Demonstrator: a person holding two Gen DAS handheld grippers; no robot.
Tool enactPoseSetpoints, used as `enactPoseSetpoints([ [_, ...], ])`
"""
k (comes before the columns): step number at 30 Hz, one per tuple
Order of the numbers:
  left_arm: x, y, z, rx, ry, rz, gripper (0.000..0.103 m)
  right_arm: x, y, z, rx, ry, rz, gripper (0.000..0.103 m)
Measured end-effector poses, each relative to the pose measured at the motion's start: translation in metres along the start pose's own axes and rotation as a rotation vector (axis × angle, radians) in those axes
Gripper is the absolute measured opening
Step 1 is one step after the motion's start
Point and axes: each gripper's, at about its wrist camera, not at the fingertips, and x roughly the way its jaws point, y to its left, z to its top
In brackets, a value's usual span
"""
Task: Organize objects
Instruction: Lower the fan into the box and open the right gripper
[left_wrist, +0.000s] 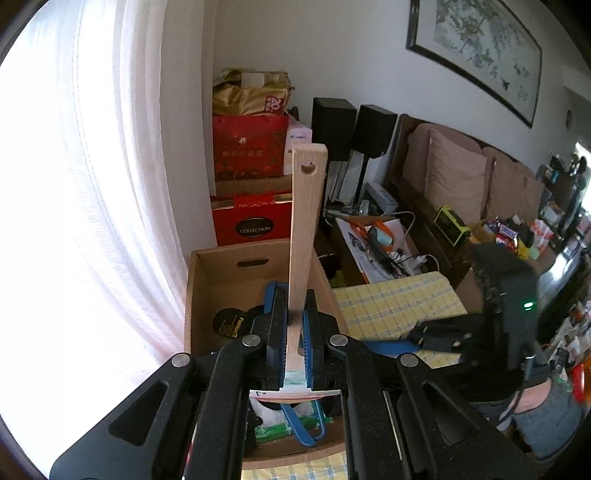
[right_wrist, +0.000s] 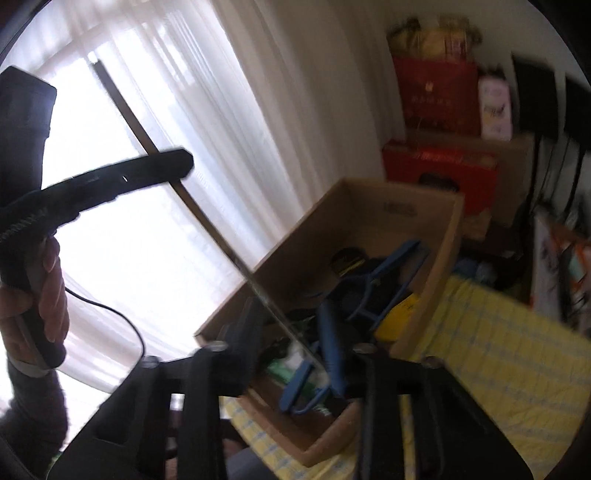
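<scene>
My left gripper (left_wrist: 293, 295) is shut on a long flat wooden slat (left_wrist: 306, 206) that stands upright, with a hole near its top end. Its lower end carries a painted paper strip, over an open cardboard box (left_wrist: 192, 295) holding a blue hanger (left_wrist: 299, 424) and a black round item (left_wrist: 227, 323). In the blurred right wrist view, my right gripper (right_wrist: 288, 310) hangs over the same box (right_wrist: 436, 258), jaws apart. A thin strip (right_wrist: 280, 317), apparently the slat's edge, passes between them near the blue pad (right_wrist: 332, 339). My left gripper (right_wrist: 177, 162) shows at the upper left, and my right gripper (left_wrist: 406, 341) sits just right of the left one.
The box rests on a yellow checked cloth (left_wrist: 391, 302). Red gift boxes (left_wrist: 251, 221) are stacked behind it against the wall. A white curtain (left_wrist: 92, 184) hangs to the left, two black speakers (left_wrist: 334, 125) stand behind, and a sofa with cushions (left_wrist: 454, 173) and a cluttered table lie to the right.
</scene>
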Motion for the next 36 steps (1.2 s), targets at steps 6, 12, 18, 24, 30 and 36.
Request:
enactPoseSetpoints([
  [6,0.022,0.0,0.014,-0.028,0.061,0.02,0.008,0.025,-0.031,0.0,0.215,0.062,0.177,0.018],
  [12,0.074,0.0,0.027,-0.066,0.174,0.004,0.016,0.046,-0.062,0.001,0.344,0.114,0.13,0.024],
  [18,0.098,-0.002,0.026,-0.07,0.145,0.034,0.066,0.045,-0.067,0.004,0.258,0.084,-0.133,0.03],
  [24,0.102,0.008,0.013,-0.102,0.154,0.035,0.068,0.022,-0.076,0.003,0.236,0.02,-0.174,0.036],
  [30,0.082,0.012,-0.009,-0.112,0.089,0.057,0.093,-0.012,-0.07,0.0,0.182,-0.045,-0.245,0.052],
  [36,0.066,0.014,-0.031,-0.138,0.054,0.048,0.098,-0.034,-0.055,-0.014,0.109,-0.052,-0.305,0.064],
])
